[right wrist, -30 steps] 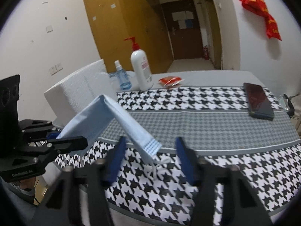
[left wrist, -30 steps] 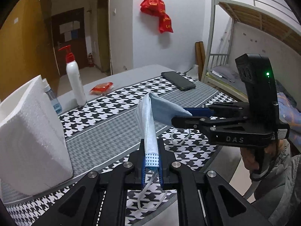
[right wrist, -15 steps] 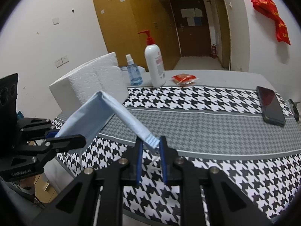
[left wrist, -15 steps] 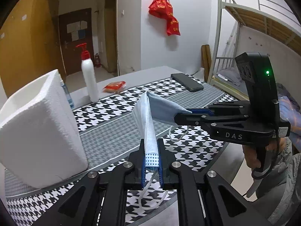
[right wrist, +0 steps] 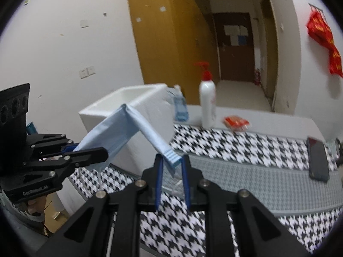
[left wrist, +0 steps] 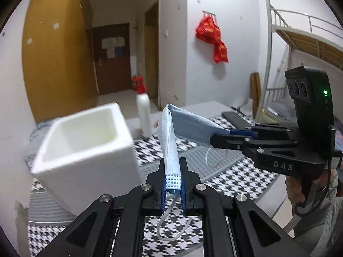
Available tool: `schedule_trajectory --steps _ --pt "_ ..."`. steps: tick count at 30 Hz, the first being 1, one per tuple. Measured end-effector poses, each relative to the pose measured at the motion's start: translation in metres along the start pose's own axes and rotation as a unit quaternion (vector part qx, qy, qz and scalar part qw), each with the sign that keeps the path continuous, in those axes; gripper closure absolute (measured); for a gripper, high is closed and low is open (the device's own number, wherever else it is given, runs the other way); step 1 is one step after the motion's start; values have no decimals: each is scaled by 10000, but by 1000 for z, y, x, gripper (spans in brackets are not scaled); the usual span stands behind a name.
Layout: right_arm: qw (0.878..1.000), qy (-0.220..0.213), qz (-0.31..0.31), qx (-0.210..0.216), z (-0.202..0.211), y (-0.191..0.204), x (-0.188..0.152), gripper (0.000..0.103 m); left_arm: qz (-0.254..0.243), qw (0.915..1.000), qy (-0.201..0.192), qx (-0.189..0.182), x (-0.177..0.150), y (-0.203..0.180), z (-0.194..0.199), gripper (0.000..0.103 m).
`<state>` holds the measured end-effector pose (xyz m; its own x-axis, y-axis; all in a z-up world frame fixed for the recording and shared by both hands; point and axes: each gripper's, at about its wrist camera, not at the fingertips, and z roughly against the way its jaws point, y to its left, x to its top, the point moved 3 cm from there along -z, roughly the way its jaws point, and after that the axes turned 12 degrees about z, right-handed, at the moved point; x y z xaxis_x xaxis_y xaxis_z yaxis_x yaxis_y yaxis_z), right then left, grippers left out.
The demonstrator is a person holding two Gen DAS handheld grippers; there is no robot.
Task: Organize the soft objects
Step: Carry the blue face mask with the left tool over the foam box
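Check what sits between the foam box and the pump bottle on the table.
A small blue spray bottle stands between the foam box and the pump bottle; only the right wrist view shows it.

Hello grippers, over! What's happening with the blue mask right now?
Left gripper shut on one end of the face mask. Right gripper shut on the other end. Mask folded, held above the table, white foam box close by.

Pump bottle (right wrist: 207, 105), spray bottle (right wrist: 179, 107), red packet (right wrist: 236, 122), phone (right wrist: 317, 158) on houndstooth cloth (right wrist: 246, 143).
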<state>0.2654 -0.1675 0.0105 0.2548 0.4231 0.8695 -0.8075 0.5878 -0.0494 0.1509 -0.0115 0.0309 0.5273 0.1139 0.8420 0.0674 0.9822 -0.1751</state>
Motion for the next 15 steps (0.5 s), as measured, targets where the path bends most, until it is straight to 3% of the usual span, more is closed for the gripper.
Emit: schedule_trajectory --steps 8,15 --pt "9995 -219 204 141 -6 26 45 83 306 9985 -279 346 21 29 25 92" --pt "9983 -358 369 287 -11 45 64 83 380 9965 -518 539 25 40 42 92"
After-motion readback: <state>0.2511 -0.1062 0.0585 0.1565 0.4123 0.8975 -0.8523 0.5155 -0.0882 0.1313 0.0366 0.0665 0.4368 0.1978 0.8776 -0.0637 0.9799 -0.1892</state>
